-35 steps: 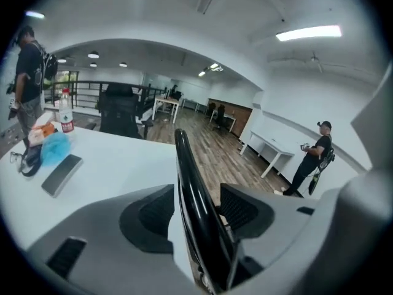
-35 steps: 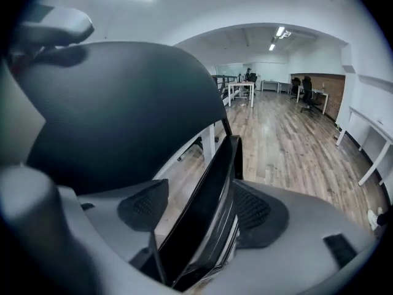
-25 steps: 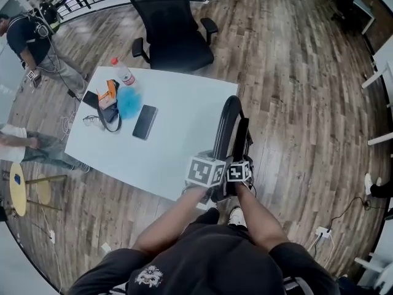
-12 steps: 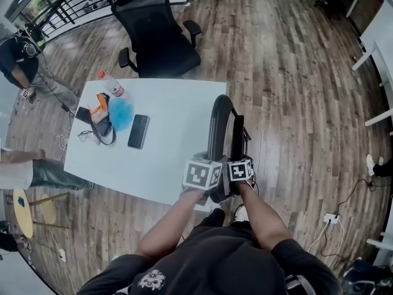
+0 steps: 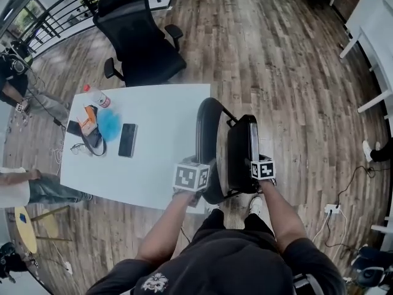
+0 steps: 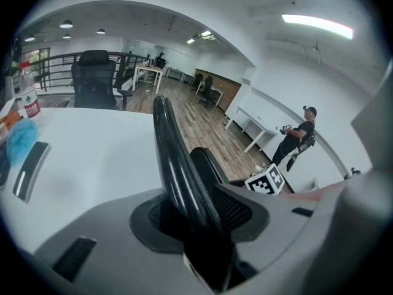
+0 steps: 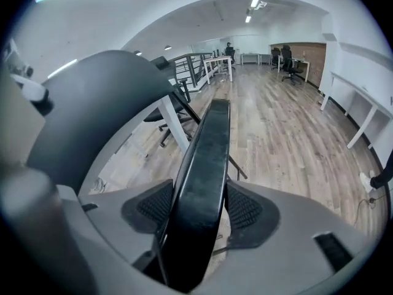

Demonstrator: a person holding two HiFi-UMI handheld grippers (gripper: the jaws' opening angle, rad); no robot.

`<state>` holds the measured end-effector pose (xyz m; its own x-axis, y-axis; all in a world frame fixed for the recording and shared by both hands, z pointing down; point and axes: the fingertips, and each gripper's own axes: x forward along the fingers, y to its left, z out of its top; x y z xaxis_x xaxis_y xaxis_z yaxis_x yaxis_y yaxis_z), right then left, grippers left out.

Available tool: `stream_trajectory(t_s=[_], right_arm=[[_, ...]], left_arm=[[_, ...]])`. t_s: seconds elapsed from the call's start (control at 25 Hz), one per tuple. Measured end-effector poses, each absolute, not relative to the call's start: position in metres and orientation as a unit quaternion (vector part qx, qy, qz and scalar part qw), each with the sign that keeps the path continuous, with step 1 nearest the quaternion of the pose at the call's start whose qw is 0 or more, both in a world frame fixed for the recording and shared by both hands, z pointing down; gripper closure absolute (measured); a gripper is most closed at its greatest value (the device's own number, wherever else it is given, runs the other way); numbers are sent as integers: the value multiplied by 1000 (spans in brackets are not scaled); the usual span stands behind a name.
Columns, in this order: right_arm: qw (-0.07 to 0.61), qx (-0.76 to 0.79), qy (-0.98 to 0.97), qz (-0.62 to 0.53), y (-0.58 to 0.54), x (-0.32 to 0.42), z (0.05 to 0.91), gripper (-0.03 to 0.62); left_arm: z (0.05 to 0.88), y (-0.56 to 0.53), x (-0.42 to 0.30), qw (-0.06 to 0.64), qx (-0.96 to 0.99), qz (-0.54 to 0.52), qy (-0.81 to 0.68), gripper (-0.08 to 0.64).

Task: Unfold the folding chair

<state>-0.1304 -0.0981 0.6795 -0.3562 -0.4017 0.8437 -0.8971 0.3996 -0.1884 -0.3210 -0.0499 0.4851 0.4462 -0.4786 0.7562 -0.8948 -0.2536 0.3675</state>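
L gripper [image 6: 196,214] fingers [image 6: 245,209] clamped on curved black backrest rim [image 6: 175,158]. R gripper [image 7: 196,211] fingers [image 7: 250,209] clamped on black seat edge [image 7: 207,158]. Black plastic folding chair [image 5: 241,155] stands part-open, seat angled apart from backrest, just beside white rectangular tabletop [image 5: 163,146], on wood-plank floor [image 5: 295,72].

Bright, even light is falling from the long white ceiling strip lamps [image 6: 317,25], leaving only soft shadows. A sheen is running along the glossy black folding chair [image 6: 175,158], whose nearest part is blurring. Fisheye distortion is bending the room's edges, and the corners are darkening to black.
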Motion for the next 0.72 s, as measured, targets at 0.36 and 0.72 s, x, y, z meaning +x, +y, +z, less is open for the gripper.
stream_trajectory(t_s=[0.36, 0.72], right_arm=[[227, 333, -784, 472, -125, -37, 703, 189], [194, 233, -792, 529, -135, 82, 748, 189]], left_arm=[[518, -60, -254, 403, 730, 341, -433, 391], [564, -66, -211, 439, 639, 390, -496, 333]])
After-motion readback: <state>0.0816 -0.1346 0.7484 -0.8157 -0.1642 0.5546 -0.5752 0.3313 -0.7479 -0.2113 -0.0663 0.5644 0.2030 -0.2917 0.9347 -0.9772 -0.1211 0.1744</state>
